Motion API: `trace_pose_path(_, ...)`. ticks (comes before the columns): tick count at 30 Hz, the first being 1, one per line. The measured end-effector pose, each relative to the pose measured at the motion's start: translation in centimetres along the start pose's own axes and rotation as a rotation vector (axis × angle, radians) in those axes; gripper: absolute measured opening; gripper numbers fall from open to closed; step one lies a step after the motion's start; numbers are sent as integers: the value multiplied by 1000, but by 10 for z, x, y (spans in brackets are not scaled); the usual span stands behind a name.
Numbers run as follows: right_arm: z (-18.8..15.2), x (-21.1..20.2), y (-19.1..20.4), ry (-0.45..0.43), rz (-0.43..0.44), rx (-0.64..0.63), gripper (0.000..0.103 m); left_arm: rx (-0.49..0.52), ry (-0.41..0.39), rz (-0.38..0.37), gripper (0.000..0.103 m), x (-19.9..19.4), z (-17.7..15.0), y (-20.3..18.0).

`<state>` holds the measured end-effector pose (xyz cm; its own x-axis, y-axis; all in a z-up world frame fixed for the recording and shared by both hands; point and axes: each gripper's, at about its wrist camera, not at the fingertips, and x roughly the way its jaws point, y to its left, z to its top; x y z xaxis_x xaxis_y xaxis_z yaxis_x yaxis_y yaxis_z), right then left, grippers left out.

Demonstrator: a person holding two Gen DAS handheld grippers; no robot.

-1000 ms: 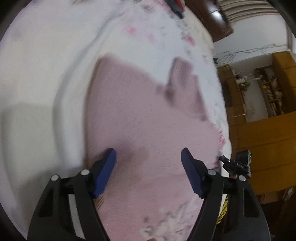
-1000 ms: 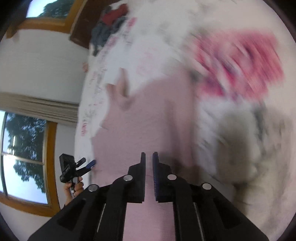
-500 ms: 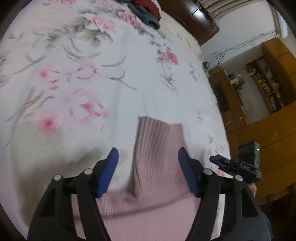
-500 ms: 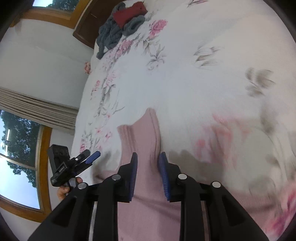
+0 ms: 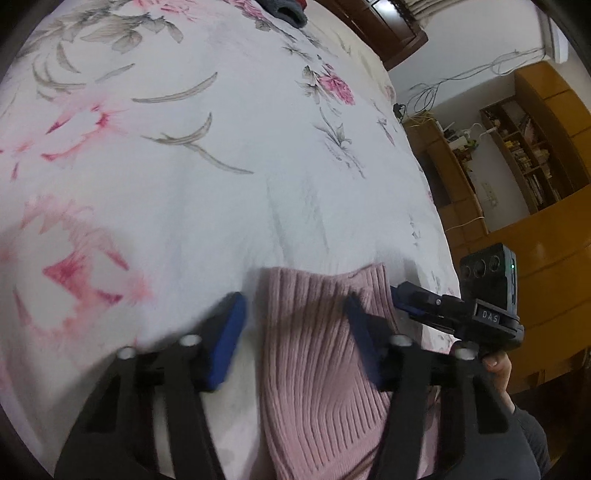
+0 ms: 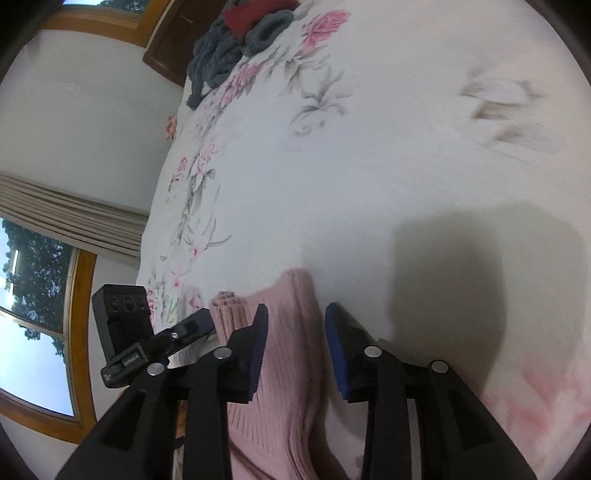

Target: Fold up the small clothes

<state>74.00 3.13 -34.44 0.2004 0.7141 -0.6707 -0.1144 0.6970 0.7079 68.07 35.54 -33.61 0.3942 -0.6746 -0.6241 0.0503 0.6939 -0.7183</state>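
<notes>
A pink ribbed knit garment [image 5: 317, 354] lies on the floral bed sheet [image 5: 221, 155], its narrow end pointing up the bed. My left gripper [image 5: 295, 332] is open, with its blue pads [image 5: 225, 339] on either side of that end and not pinching it. In the right wrist view the same pink garment [image 6: 288, 369] runs between the pads of my right gripper [image 6: 297, 343], which is open too. The two grippers meet at the garment's end: the right gripper [image 5: 402, 299] shows at the knit's right edge, the left gripper [image 6: 199, 321] at its left edge.
A heap of grey and red clothes [image 6: 236, 40] sits at the far end of the bed by a dark wooden headboard [image 5: 384, 33]. Wooden cabinets and shelves [image 5: 535, 206] stand past the bed's right side. A window [image 6: 33, 314] and a curtain are on the other side.
The right gripper has gone from shut to open. Both grippers have moved along the pink garment to its narrow end, and more bare sheet shows ahead.
</notes>
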Motion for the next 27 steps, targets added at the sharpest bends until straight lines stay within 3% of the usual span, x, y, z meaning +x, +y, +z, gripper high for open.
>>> trace_pose_path(1,0,3,1,3,-8,-3,33,15,-5,23,13,1,-1,-2)
trace_pose_path(2,0,6,3,8,-22,-10,31,26,-12,39,8,0,-2,-4)
trace_pose_path(4,-3,6,10,13,-46,-43,12,30,-41,43,7,-9,-4,-8)
trace_pose_path(10,-20,-38,38,-60,-37,-119,10,117,-122,-3,5,-71,-16,-53)
trace_pose_path(18,-67,-108,87,-105,26,-200,10,194,-130,-13,5,-143,-59,-102)
trace_pose_path(23,-130,-138,108,-106,5,-283,9,263,-93,24,4,-167,-113,-123)
trace_pose_path(27,-182,-137,98,-67,-21,-279,10,279,-33,70,4,-166,-162,-120)
